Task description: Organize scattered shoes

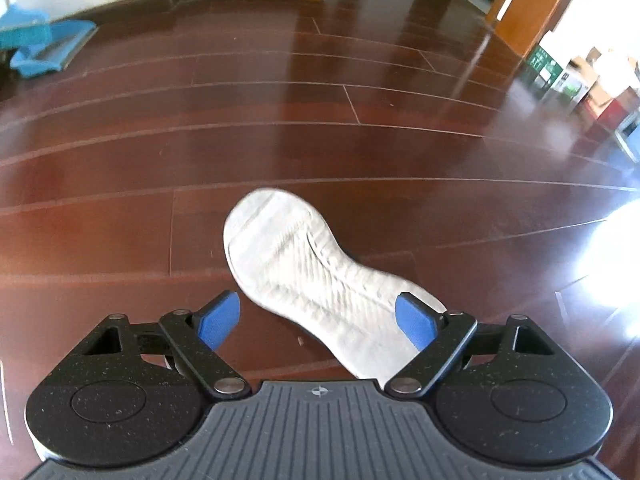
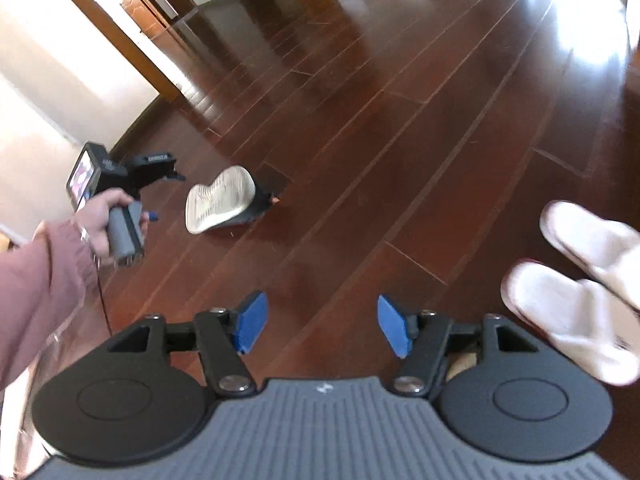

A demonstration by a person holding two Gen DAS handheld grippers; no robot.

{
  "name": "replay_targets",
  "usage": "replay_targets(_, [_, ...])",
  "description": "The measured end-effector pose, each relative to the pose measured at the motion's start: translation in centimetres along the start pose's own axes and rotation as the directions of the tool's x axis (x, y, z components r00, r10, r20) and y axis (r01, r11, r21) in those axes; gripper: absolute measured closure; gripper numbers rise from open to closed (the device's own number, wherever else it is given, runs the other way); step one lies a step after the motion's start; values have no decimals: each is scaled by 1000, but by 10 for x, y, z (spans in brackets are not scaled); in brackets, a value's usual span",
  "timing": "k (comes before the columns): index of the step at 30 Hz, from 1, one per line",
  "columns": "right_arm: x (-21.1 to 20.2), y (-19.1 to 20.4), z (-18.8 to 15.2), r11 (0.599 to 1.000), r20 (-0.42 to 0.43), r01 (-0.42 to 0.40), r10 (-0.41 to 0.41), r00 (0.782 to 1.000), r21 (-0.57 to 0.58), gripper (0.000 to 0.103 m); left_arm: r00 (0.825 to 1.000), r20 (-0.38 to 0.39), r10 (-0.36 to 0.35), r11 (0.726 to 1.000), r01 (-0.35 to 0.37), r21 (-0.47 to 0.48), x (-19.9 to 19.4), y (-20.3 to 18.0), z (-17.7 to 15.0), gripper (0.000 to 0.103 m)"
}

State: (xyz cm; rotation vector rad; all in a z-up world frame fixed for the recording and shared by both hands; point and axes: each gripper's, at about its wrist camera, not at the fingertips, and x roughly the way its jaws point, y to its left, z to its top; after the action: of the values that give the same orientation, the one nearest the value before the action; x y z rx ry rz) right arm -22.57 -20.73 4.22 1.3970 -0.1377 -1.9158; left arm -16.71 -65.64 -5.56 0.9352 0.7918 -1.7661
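Spreading across both views, the dark red plank floor (image 1: pixel 280 132) carries everything, its boards glossy and washed out by glare toward the right side. Along its far edge in the left wrist view run a white wall with a dark skirting board, orange-brown wooden posts (image 1: pixel 532 4), and a blue object (image 1: pixel 36 44) lying at the far left corner.

Next in size, a pair of white slippers (image 2: pixel 576 292) lies side by side near the right edge of the floor in the right wrist view, blurred, with open toes pointing away from the camera.

A dark sneaker (image 2: pixel 222 200) lies tipped on its side out in the middle of the floor, well apart from the slippers, its pale ribbed sole turned up. In the left wrist view that same sole (image 1: pixel 316 280) fills the space just ahead of the left gripper (image 1: pixel 318 322), its near end reaching back between the two blue pads; the jaws are spread wide, and whether either pad touches it I cannot tell.

The right gripper (image 2: pixel 320 326) hangs over bare boards with its blue pads parted and nothing between them.

A person's hand (image 2: pixel 102 220), in a dusty-pink sleeve (image 2: pixel 36 276), grasps the grey handle of the left gripper just beside the sneaker.
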Motion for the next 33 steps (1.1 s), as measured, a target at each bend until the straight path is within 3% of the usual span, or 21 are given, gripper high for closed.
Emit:
replay_targets(5, [106, 28, 55, 992, 0, -121, 121, 993, 40, 37, 1000, 3, -5, 1000, 5, 9, 17, 4, 10, 14])
replay_targets(10, [182, 55, 86, 976, -5, -204, 205, 979, 78, 37, 1000, 6, -13, 1000, 13, -15, 44, 7, 15, 14])
replay_targets(16, [243, 75, 110, 970, 9, -202, 203, 979, 134, 38, 1000, -10, -8, 1000, 8, -27, 68, 14, 12, 14])
replay_targets(25, [275, 67, 108, 980, 3, -156, 157, 988, 122, 38, 999, -30, -33, 999, 31, -42, 96, 31, 15, 14])
replay_targets(27, [275, 67, 101, 979, -2, -169, 171, 985, 110, 55, 999, -44, -32, 999, 31, -23, 103, 34, 13, 14])
replay_targets(29, [268, 71, 90, 987, -6, -155, 156, 988, 44, 63, 998, -50, -27, 1000, 27, -3, 107, 41, 9, 10])
replay_targets(33, [246, 86, 58, 979, -12, -135, 134, 991, -155, 64, 999, -41, -35, 999, 35, -1, 98, 66, -3, 8])
